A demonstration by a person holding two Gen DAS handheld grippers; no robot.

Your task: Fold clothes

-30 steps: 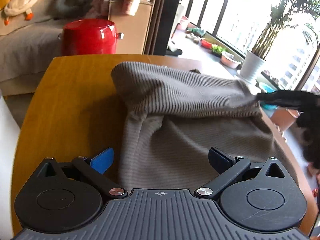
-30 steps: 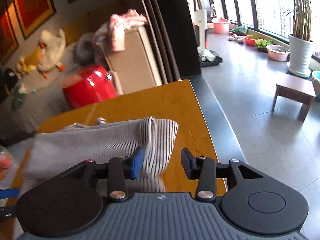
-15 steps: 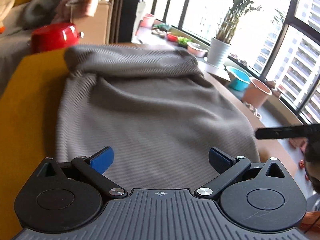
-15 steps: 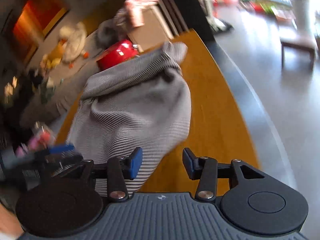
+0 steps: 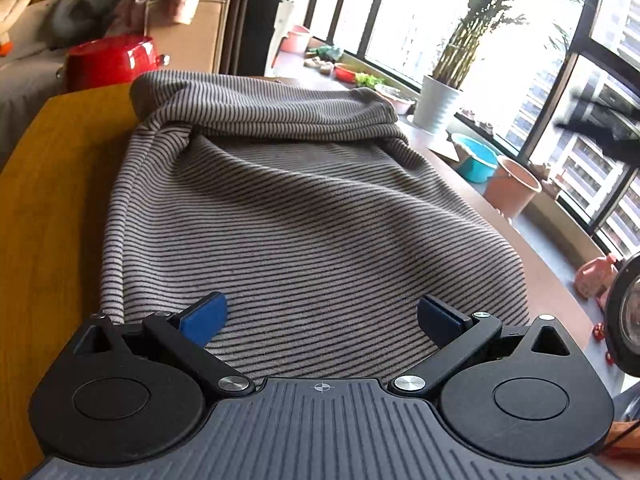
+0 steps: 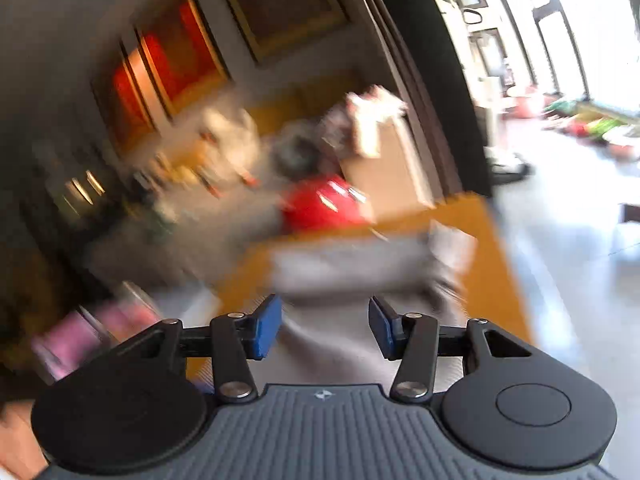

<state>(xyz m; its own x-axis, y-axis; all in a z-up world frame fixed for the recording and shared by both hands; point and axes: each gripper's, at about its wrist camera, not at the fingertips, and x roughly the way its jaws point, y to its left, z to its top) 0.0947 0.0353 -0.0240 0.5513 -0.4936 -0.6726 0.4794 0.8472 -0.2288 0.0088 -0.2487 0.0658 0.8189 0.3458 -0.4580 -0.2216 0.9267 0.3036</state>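
- bare wooden table (image 5: 52, 208) lies left of the striped garment (image 5: 304, 216); free passage there
- red pot (image 5: 112, 62) and cardboard box (image 5: 188, 36) stand beyond the far edge
- right table edge drops to open floor (image 6: 568, 264)

Striped grey garment (image 5: 304, 216), folded.
Lies flat ahead of the left tongs, far edge doubled over in a thick roll.

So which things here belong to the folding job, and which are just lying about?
Part of the job:
- striped garment
- table it lies on
- left claw, open above the garment
- right claw, open, nothing between its pads

Lying about:
- red pot
- cardboard box
- potted plant
- blue basin
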